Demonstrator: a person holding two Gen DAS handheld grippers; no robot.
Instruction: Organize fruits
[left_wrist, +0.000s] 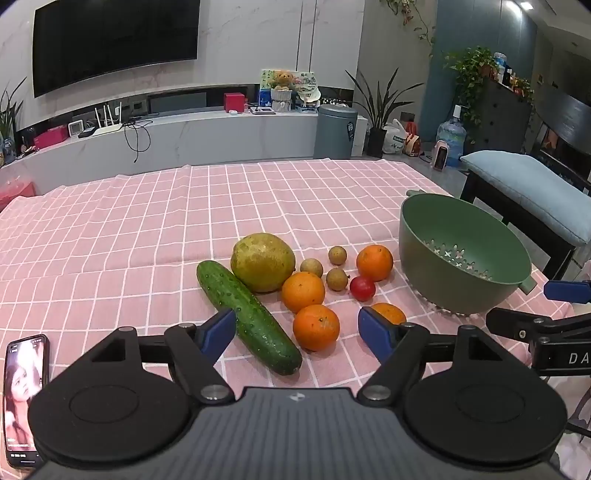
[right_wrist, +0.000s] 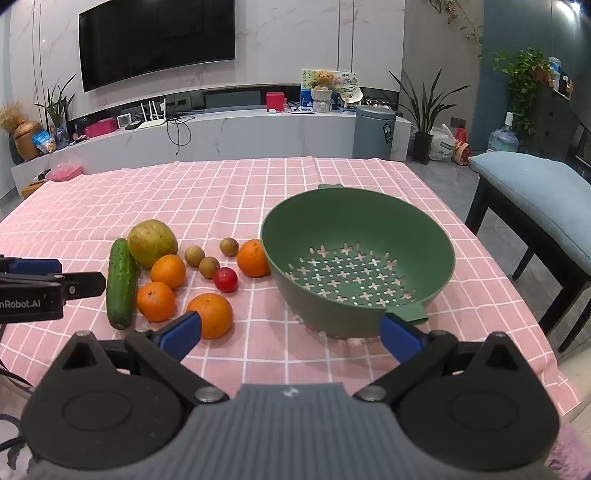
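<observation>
While both grippers hover low over the near edge of the table, the fruit sits bunched together on the pink checked tablecloth (right_wrist: 221, 192), just left of a green colander (right_wrist: 356, 273) with little cross-shaped holes punched in its bottom and nothing in it. There's a bumpy dark green cucumber (left_wrist: 248, 316) lying diagonally, touching a big yellow-green pomelo-looking fruit (left_wrist: 263, 262) with a mottled skin. Four oranges (left_wrist: 303, 291) are spread around: two close together next to the cucumber, one further back right up against the colander wall in the right wrist view, and one nearest the cameras, partly hidden behind the left gripper's finger in the left wrist view. Between them are three small brownish round fruits (left_wrist: 337, 278), maybe longans, and a shiny red cherry tomato (left_wrist: 362, 288). The left gripper (left_wrist: 297, 334) has its blue-padded jaws spread wide with nothing between them, hanging just in front of the cucumber's near end and the closest orange. The right gripper (right_wrist: 290, 336) is also spread wide and holding nothing, its fingers straddling the gap between the near orange and the colander's front rim. A phone (left_wrist: 26, 398) with a video on screen lies at the left edge of the table.
</observation>
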